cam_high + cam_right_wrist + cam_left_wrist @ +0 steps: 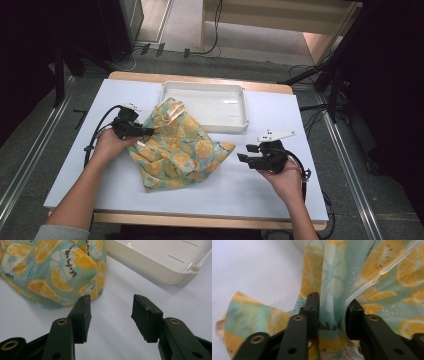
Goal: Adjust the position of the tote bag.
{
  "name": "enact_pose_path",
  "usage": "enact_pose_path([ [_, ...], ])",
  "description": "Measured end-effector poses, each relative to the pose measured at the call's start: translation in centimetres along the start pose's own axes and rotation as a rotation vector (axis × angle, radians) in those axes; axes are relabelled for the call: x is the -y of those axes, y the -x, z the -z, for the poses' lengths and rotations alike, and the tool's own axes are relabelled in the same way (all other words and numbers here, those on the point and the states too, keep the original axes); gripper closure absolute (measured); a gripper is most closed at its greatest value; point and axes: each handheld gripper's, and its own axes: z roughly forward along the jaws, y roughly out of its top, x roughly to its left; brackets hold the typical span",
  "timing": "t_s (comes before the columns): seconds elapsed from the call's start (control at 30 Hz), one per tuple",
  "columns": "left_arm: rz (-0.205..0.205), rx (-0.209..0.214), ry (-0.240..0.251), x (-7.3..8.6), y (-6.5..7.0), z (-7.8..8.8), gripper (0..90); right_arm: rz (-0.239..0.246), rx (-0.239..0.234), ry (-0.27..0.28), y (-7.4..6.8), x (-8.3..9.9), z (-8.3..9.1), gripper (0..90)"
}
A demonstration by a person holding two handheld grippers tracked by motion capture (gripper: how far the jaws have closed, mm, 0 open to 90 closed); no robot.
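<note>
White counter (pixel 225 185) under us carries a crumpled citrus-print cloth (pixel 177 147), its far edge touching a white tray (pixel 235 124). Our left tool (pixel 141 131) has a fold of cloth between narrowly parted jaws; our right tool (pixel 246 153) stands wide and empty just beside its corner. We judge the cloth barely handled, neither spread nor folded.
</note>
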Motion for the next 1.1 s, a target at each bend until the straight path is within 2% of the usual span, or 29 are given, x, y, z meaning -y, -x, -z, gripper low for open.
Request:
enact_pose_path([
  [0.13, 0.029, 0.044, -0.022, 0.0, -0.1, 0.0, 84.8, 0.007, -0.001, 0.002, 0.0, 0.0, -0.1, 50.7],
  [0.23, 0.041, 0.054, -0.023, -0.1, -0.2, 0.4, 89.2, 0.005, -0.001, 0.004, 0.0, 0.0, 0.0, 50.7],
  [0.43, 0.049, 0.067, 0.006, -0.4, 0.1, 2.0, 90.0, 0.005, -0.004, 0.008, 0.0, -0.1, 0.0, 50.7],
  [0.5, 0.074, 0.082, 0.015, -0.6, 0.3, 2.6, 90.0, 0.004, -0.005, 0.008, 0.0, -0.1, -0.1, 50.7],
  [0.57, 0.080, 0.093, 0.026, -0.7, 0.5, 3.4, 90.0, 0.004, -0.004, 0.008, 0.0, -0.1, -0.1, 50.7],
  [0.7, 0.082, 0.116, 0.043, -1.0, 0.9, 4.7, 90.0, 0.004, -0.010, 0.013, 0.0, -0.2, -0.1, 51.0],
  [0.83, 0.074, 0.111, 0.062, -1.1, 1.4, 5.6, 90.0, 0.002, -0.018, 0.016, 0.1, -0.3, -0.1, 51.3],
  [1.1, 0.063, 0.131, 0.096, -1.5, 2.8, 7.5, 90.0, 0.006, -0.012, 0.037, 0.2, -0.6, 0.3, 51.5],
])
